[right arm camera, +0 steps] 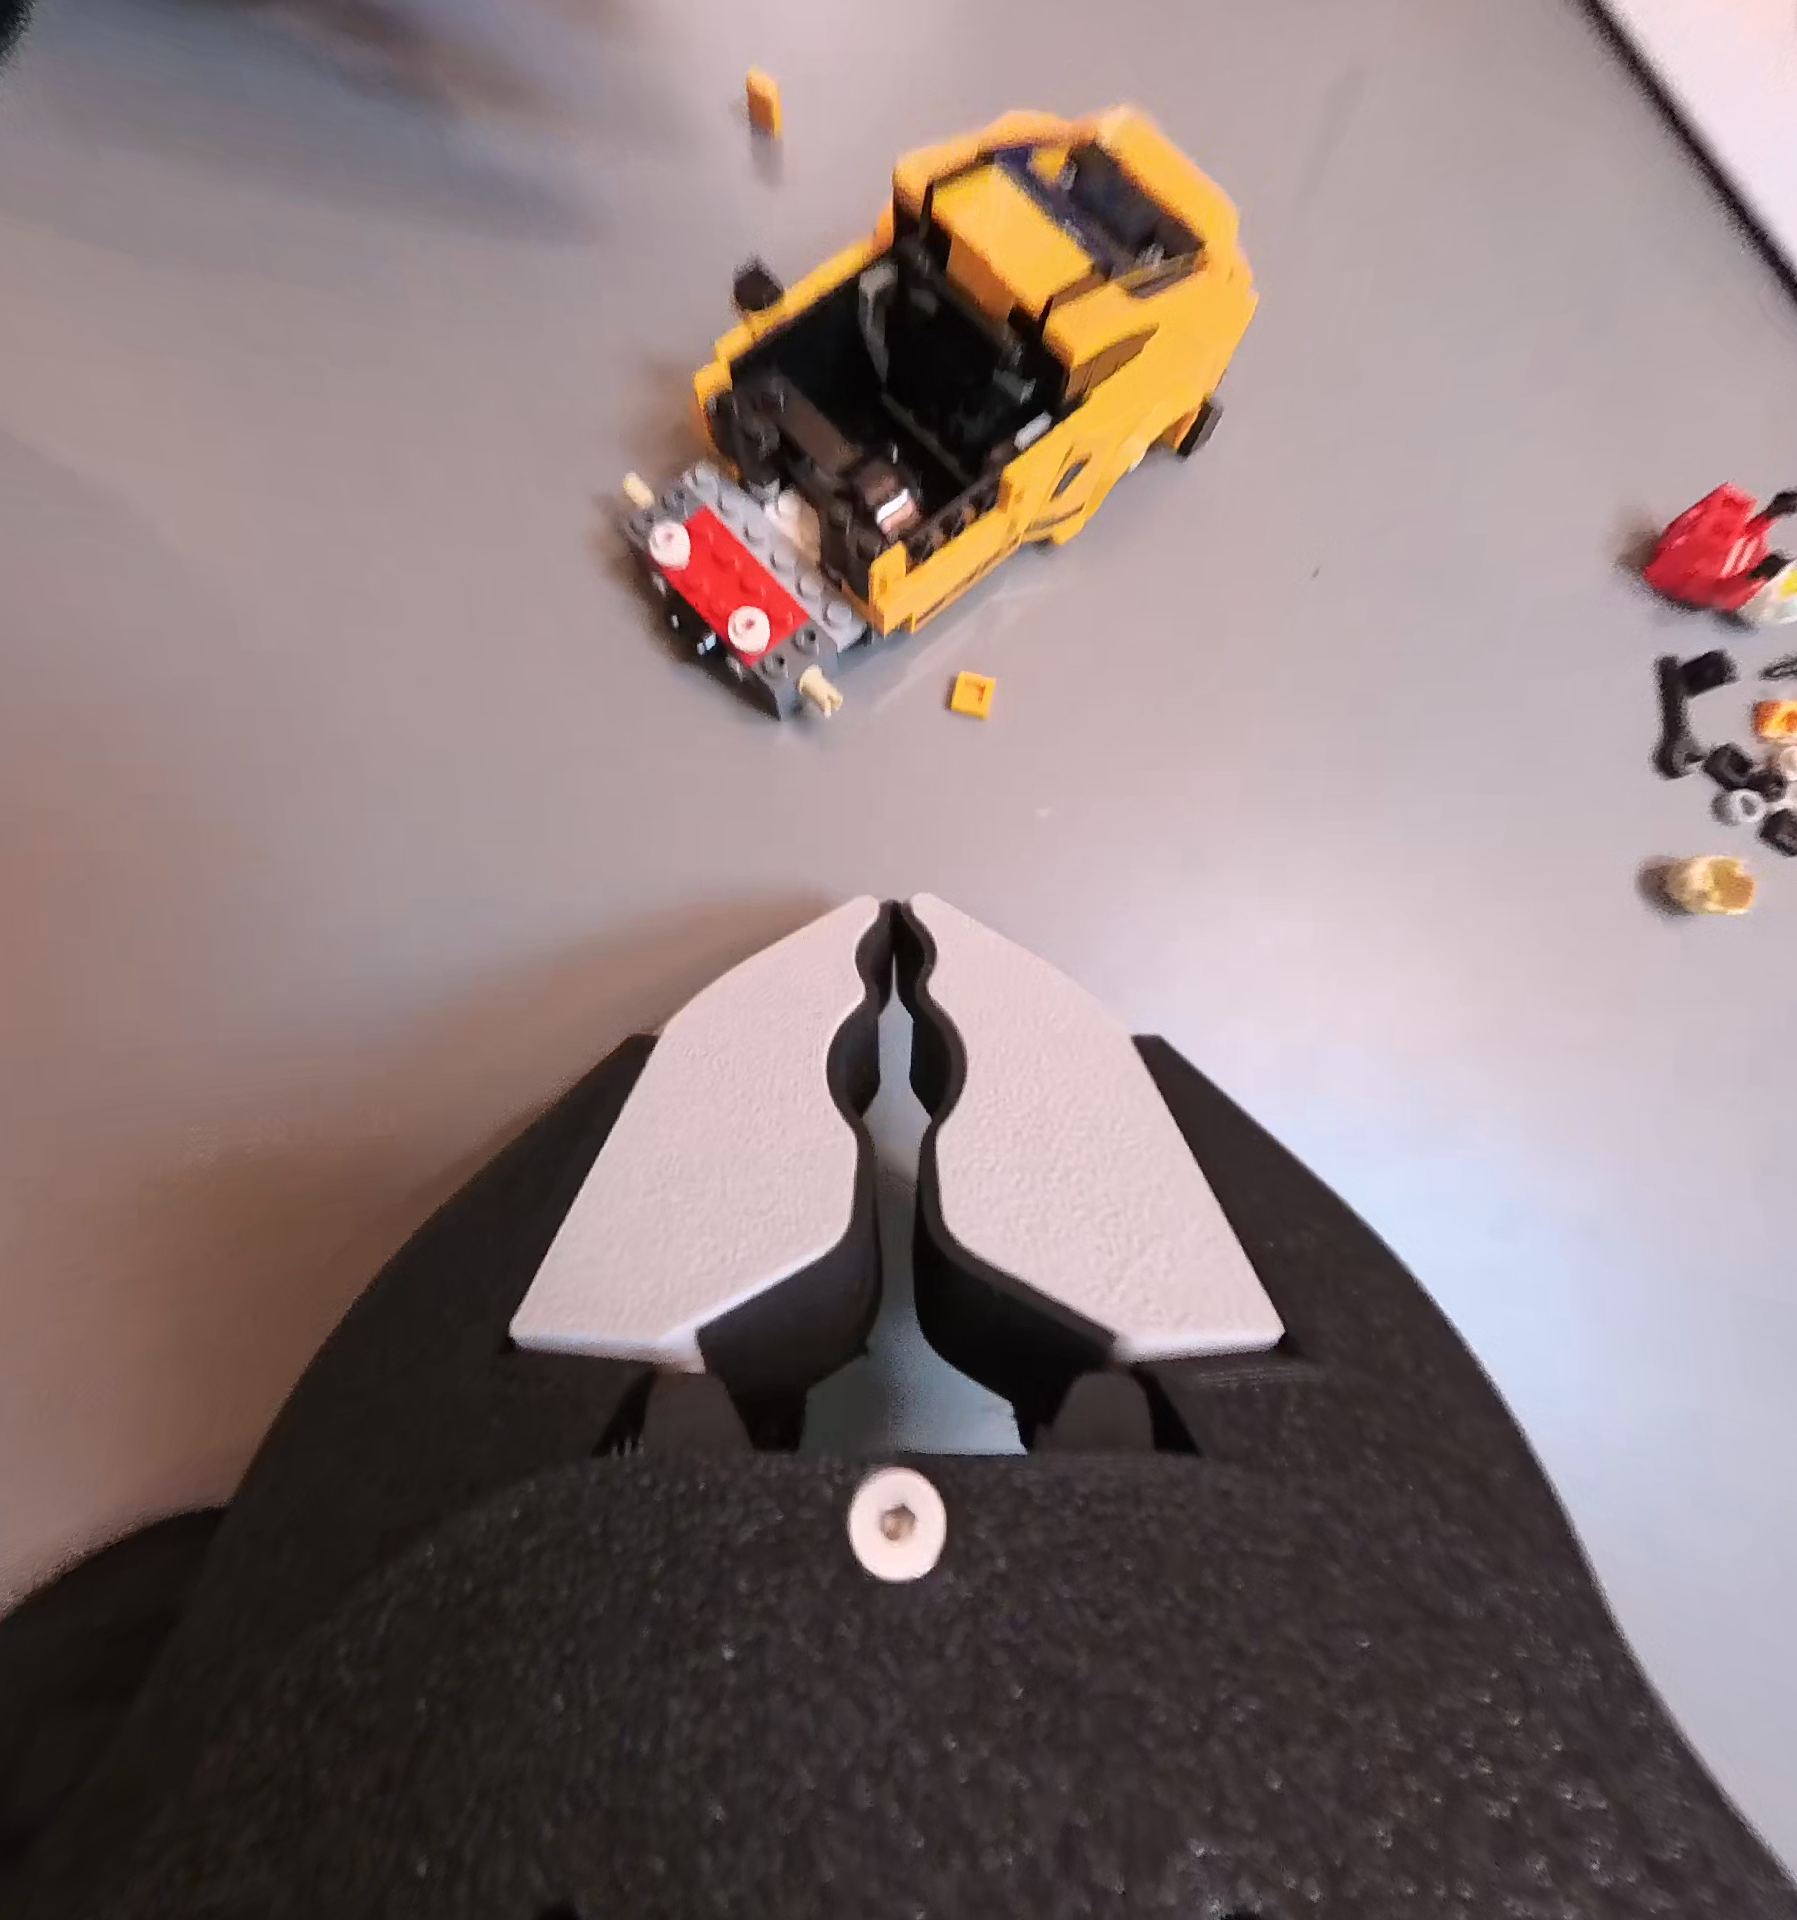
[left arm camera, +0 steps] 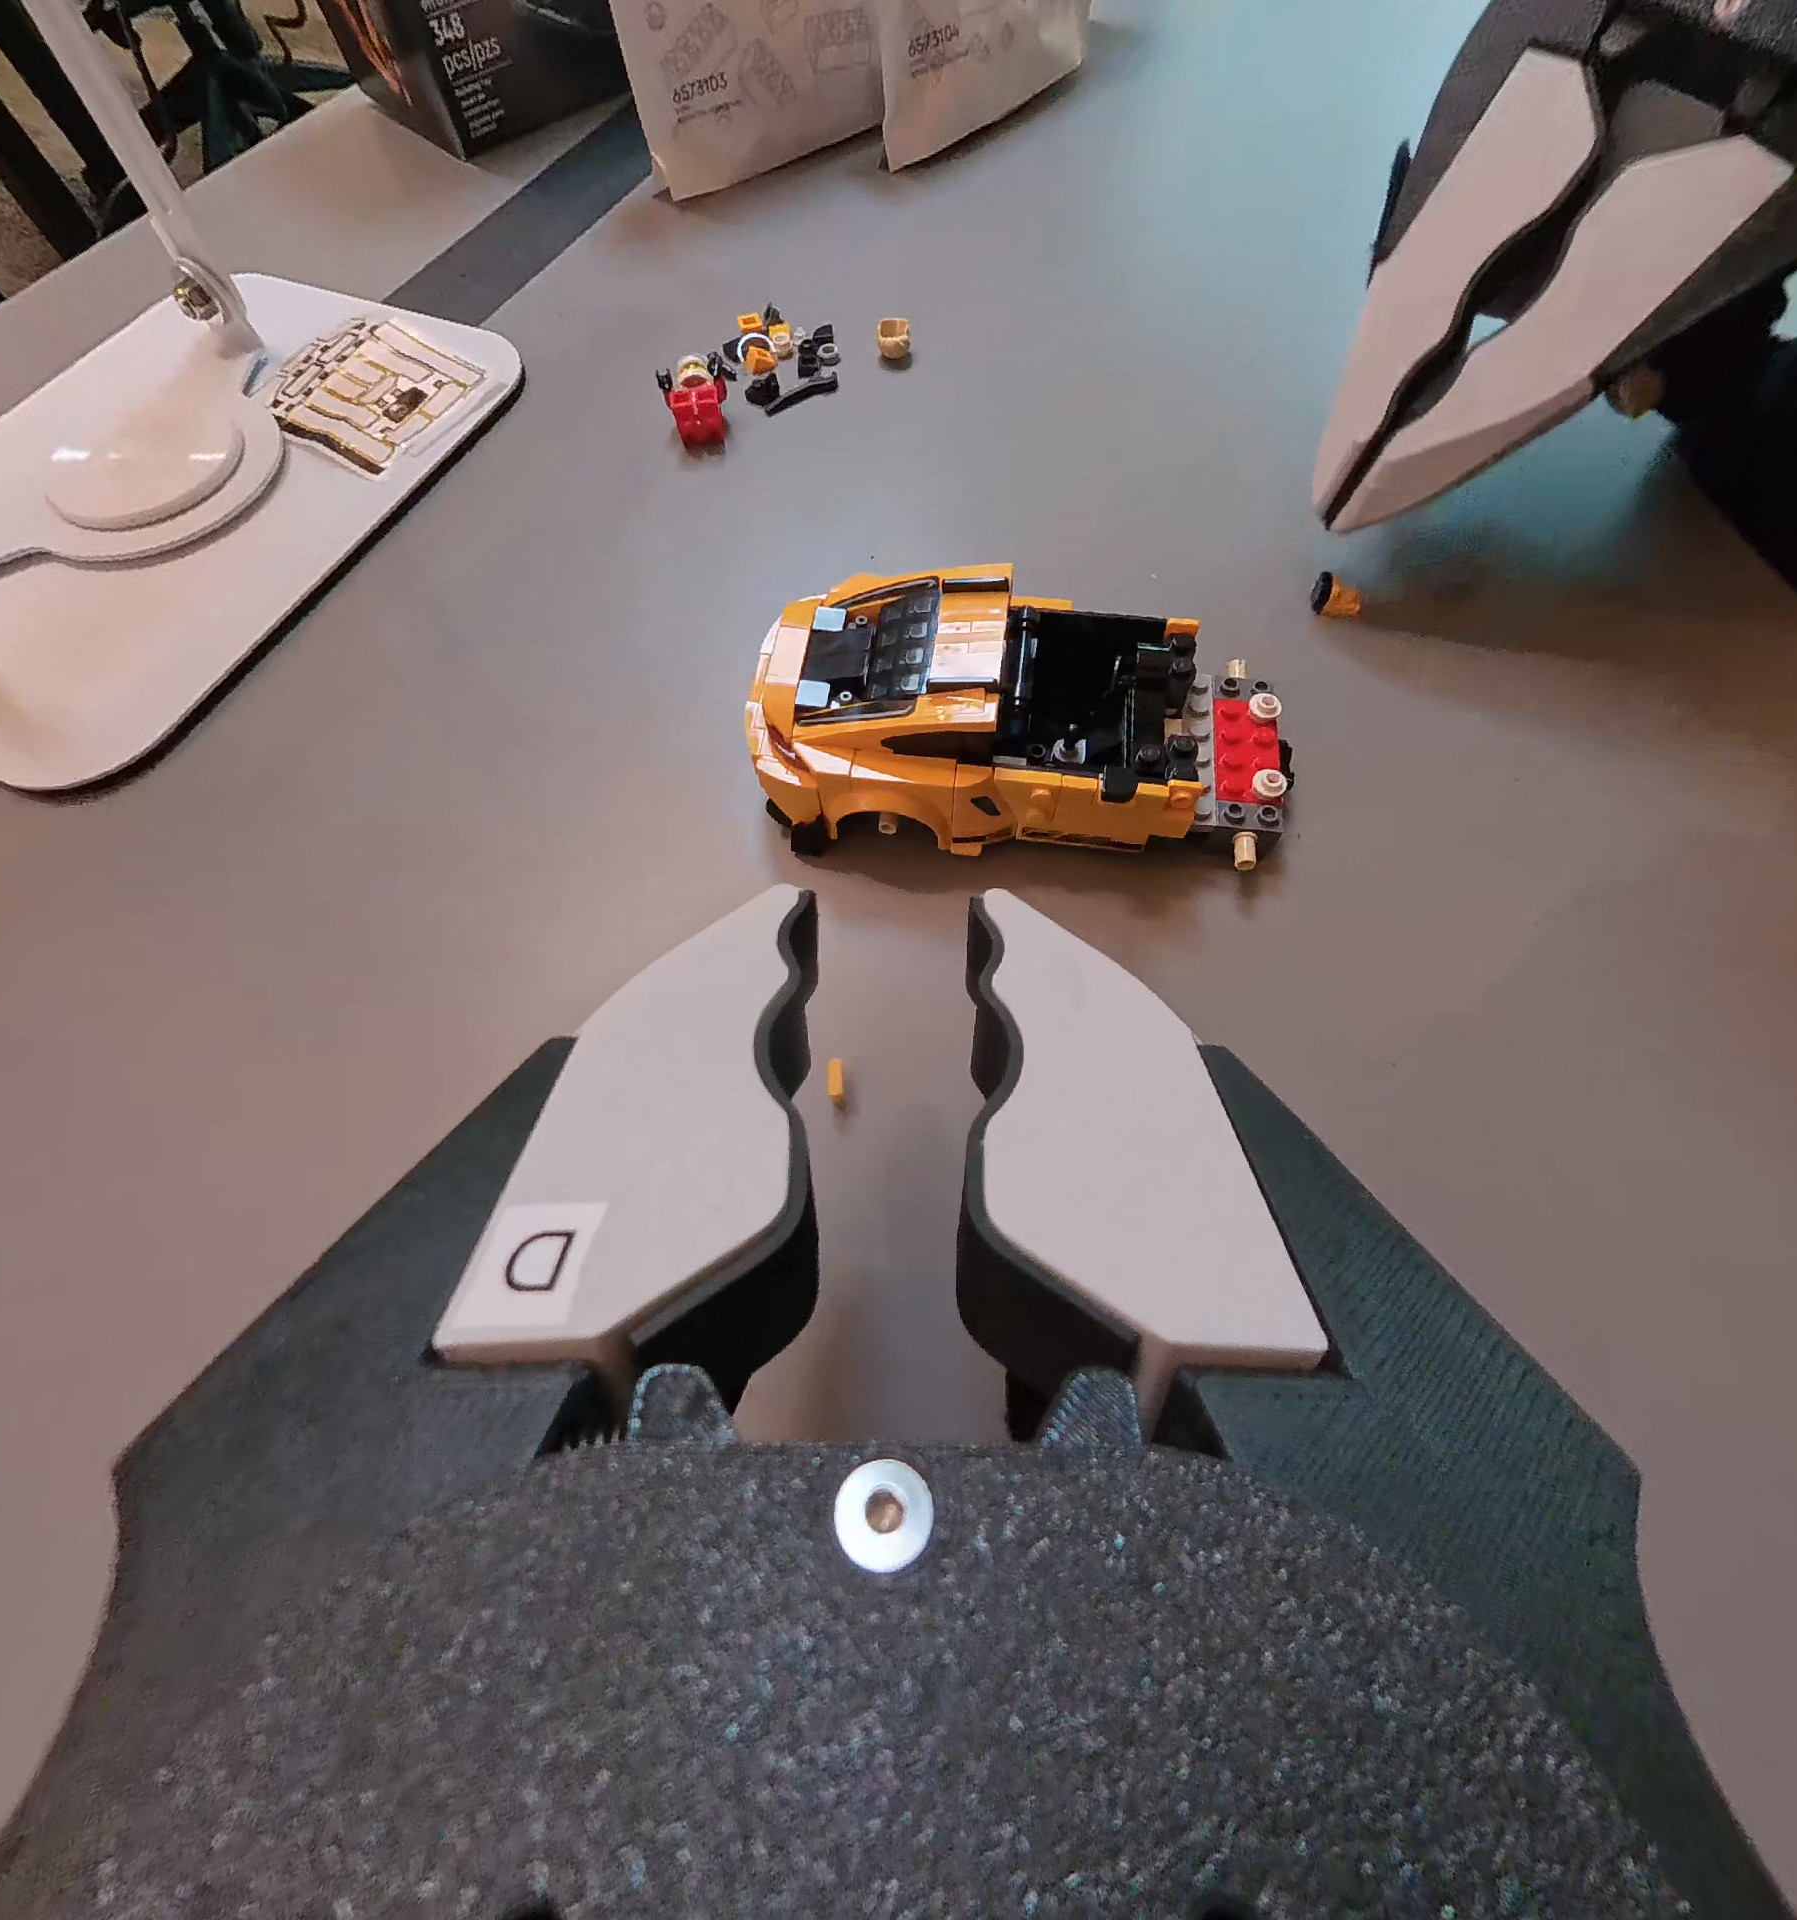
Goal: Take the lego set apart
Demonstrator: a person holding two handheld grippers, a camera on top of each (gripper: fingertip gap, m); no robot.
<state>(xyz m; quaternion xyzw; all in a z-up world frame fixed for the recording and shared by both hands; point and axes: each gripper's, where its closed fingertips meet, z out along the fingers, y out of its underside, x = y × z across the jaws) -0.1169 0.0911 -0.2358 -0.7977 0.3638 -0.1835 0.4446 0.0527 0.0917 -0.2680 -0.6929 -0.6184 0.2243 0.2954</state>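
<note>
My left gripper point(left arm camera: 892, 904) hung with jaws apart and empty, a small orange tile point(left arm camera: 837, 1081) lying between them, my right gripper point(right arm camera: 899, 906) pinched together on nothing, while the half-stripped orange-and-black brick car point(left arm camera: 1008, 717) sat just ahead, apparently awaiting bracing.

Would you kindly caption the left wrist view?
Open left gripper faces a half-dismantled orange lego car on the table.
</note>
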